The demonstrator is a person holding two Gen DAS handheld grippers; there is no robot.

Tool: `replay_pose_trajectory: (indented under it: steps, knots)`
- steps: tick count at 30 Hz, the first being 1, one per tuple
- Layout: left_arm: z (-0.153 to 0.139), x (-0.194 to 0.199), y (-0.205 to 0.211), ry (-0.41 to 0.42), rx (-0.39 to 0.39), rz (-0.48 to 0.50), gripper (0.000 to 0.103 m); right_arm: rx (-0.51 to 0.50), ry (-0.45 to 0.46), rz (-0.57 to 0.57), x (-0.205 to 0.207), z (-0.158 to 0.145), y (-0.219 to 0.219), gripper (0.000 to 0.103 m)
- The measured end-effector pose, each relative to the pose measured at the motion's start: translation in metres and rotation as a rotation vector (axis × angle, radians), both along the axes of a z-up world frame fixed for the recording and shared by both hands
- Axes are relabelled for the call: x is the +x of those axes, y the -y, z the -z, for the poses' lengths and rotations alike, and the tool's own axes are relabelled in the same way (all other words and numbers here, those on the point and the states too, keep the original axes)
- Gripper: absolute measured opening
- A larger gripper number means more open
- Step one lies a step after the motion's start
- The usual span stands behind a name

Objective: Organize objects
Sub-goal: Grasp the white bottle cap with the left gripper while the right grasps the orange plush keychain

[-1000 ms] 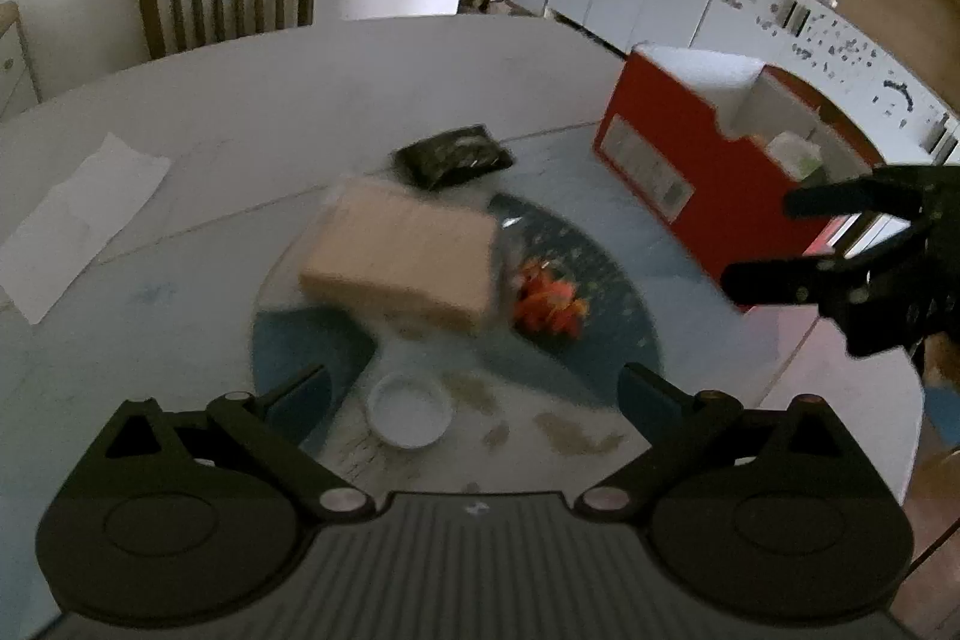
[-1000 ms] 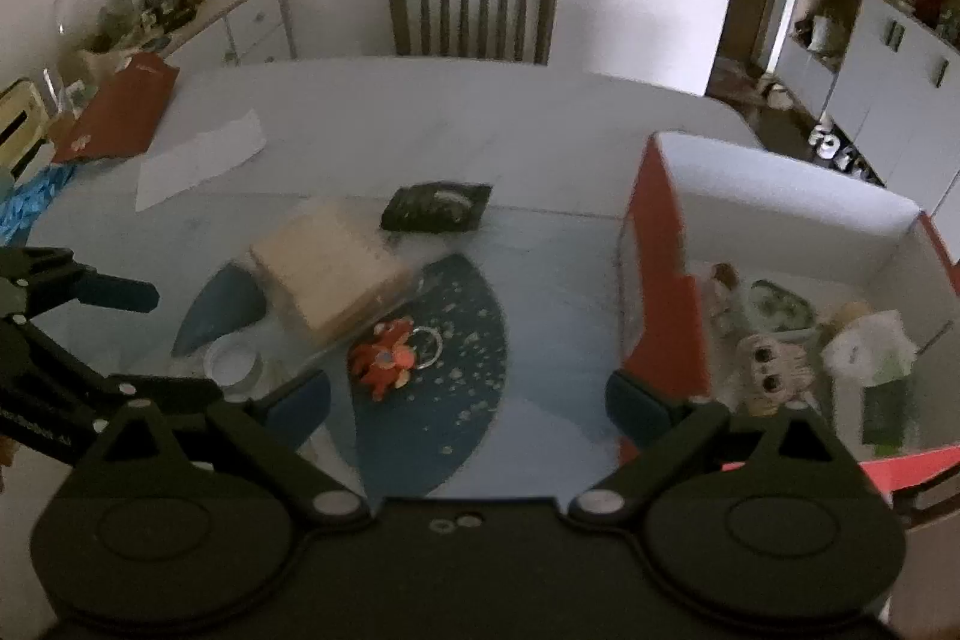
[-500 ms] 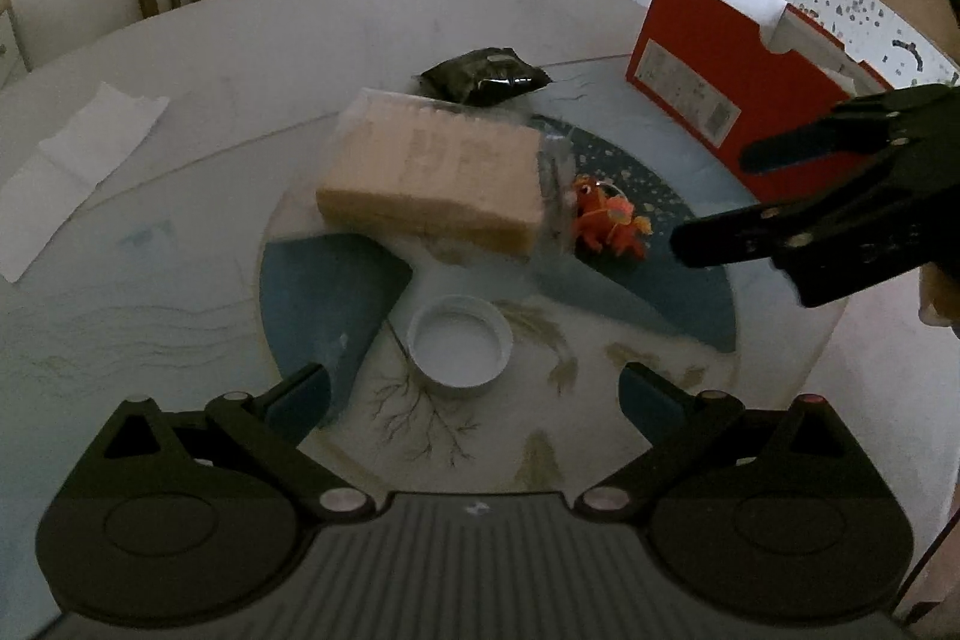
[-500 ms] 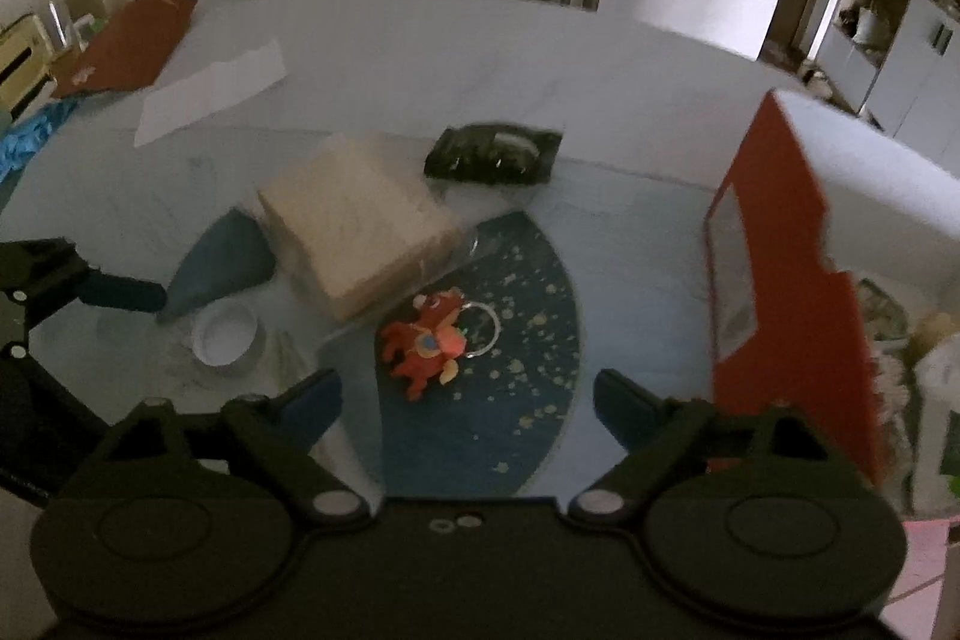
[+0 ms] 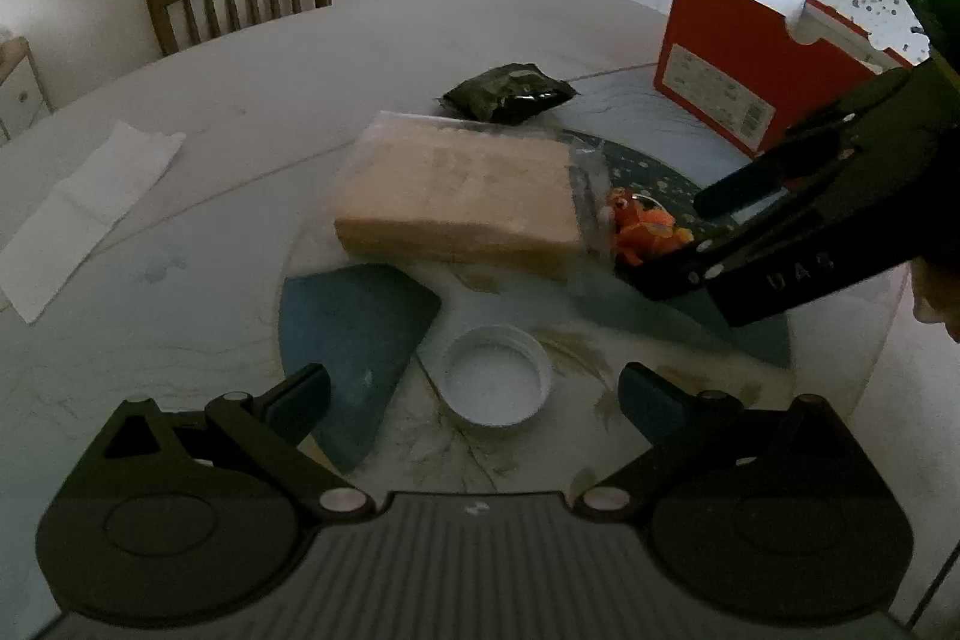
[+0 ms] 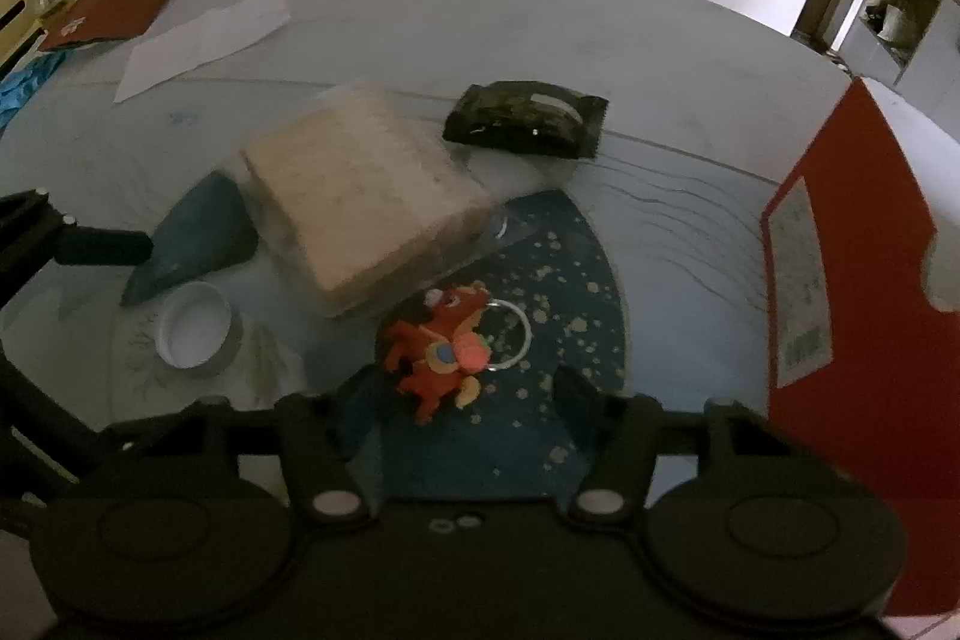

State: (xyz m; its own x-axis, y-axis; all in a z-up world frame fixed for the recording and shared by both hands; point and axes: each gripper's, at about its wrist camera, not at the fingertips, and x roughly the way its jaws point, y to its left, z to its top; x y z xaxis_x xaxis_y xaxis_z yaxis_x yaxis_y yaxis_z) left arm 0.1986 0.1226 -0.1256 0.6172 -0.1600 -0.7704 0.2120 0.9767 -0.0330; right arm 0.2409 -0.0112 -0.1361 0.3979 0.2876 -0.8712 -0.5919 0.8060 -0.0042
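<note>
"UAS" can just be read on the right hand-held gripper (image 6: pixel 462 388), whose jaws are closing around the orange plush keychain (image 6: pixel 441 346), not yet pinched. The left hand-held gripper (image 5: pixel 474 391) is held wide apart, a white cap (image 5: pixel 497 382) between its tips. Red box (image 5: pixel 750 64) beyond; label unreadable.
</note>
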Motion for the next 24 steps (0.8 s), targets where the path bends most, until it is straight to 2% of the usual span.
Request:
replay_pose_trajectory:
  steps: [4,9,12,14,17,19,24]
  knots:
    - [0.0010,0.0014,-0.0023,-0.002,-0.016,-0.001,0.101,0.005,0.006,-0.008,0.0013,-0.0002,-0.0034,0.054]
    - [0.0002,0.0017,-0.0030,0.014,-0.011,-0.009,0.086,0.009,0.009,-0.014,0.0033,0.0004,-0.0068,0.049]
    - [-0.0015,0.0004,-0.0032,0.021,-0.010,0.001,0.073,0.013,0.005,-0.016,0.0032,0.0004,-0.0080,0.044]
    - [-0.0030,-0.0008,-0.0023,0.026,-0.004,0.011,0.059,0.015,0.004,-0.024,0.0021,0.0002,-0.0090,0.039]
    - [-0.0046,-0.0025,0.0003,0.028,0.009,0.026,0.043,0.013,0.007,-0.027,0.0015,-0.0007,-0.0108,0.037]
    - [-0.0053,-0.0021,0.0025,0.026,0.023,0.031,0.038,0.012,0.006,-0.027,0.0010,-0.0011,-0.0106,0.037]
    - [-0.0065,-0.0019,0.0023,0.010,0.011,0.028,0.038,0.018,0.024,-0.018,-0.0026,-0.0069,-0.0063,0.036]
